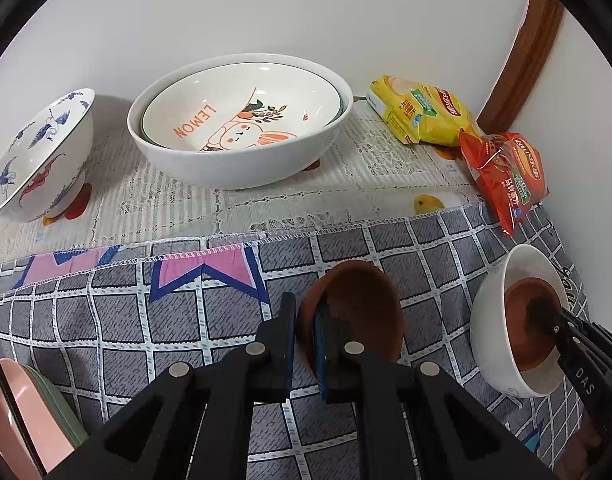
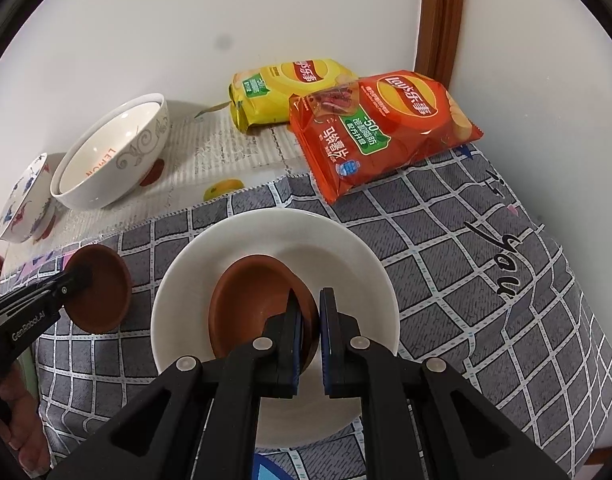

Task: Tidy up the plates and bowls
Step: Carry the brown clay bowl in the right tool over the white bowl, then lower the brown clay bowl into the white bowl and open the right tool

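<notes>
Checked grey cloth (image 2: 466, 264) is covering the table, with white wall behind. Left gripper (image 1: 304, 340) is pinching the rim of a small brown dish (image 1: 358, 304), one finger inside it and one outside, holding it tilted just over the cloth. Right gripper (image 2: 309, 320) is clamping the rim of a second brown dish (image 2: 250, 304) that's sitting inside a white bowl (image 2: 346, 248) on the cloth. Further back on the lace runner (image 1: 266, 204), a plate reading LEMON (image 1: 234, 120) is nesting in a big white bowl (image 1: 242, 160), with a crane-painted bowl (image 1: 34, 156) standing beside it. Yellow (image 2: 282, 88) and red chip bags (image 2: 386, 128) are lying in the far corner, touching.
</notes>
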Tool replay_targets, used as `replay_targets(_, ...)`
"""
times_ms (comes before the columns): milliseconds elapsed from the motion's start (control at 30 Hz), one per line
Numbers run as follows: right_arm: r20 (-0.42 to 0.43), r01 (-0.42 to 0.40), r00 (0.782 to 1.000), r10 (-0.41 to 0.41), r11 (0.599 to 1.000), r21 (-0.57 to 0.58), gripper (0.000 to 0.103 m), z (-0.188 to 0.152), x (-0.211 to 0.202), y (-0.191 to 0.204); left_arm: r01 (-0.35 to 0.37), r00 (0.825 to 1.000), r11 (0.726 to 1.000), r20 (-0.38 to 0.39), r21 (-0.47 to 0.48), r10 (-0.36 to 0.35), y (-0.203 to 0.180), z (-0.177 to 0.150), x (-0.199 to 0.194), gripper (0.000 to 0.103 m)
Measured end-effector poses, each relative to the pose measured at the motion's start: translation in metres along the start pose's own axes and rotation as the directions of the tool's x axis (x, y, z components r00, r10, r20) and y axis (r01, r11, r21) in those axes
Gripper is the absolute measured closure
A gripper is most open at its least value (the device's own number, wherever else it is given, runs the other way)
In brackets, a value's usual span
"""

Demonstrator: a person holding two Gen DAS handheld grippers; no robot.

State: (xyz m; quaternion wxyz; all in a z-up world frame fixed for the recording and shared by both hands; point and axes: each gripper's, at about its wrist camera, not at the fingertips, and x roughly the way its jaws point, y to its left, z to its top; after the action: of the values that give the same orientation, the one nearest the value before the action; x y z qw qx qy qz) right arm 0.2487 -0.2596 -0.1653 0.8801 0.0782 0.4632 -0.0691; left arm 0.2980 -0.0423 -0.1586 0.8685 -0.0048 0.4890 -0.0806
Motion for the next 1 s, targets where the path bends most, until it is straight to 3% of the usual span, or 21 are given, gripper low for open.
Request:
replay_targets(667, -0.037, -0.026, 0.999, 0.026, 1.0, 0.015, 0.094, 0.004, 0.01, -0.001, -0.001, 1.0, 1.0, -0.001, -0.008, 0.001, 0.002, 0.002, -0.002, 0.094)
replay_targets(1000, -0.049, 0.03, 0.998, -0.032, 0.998, -0.046, 0.095, 0.006, 0.013, 0.006, -0.003, 1.0, 1.0, -0.005, -0.006, 0.003, 0.001, 0.002, -0.002, 0.094)
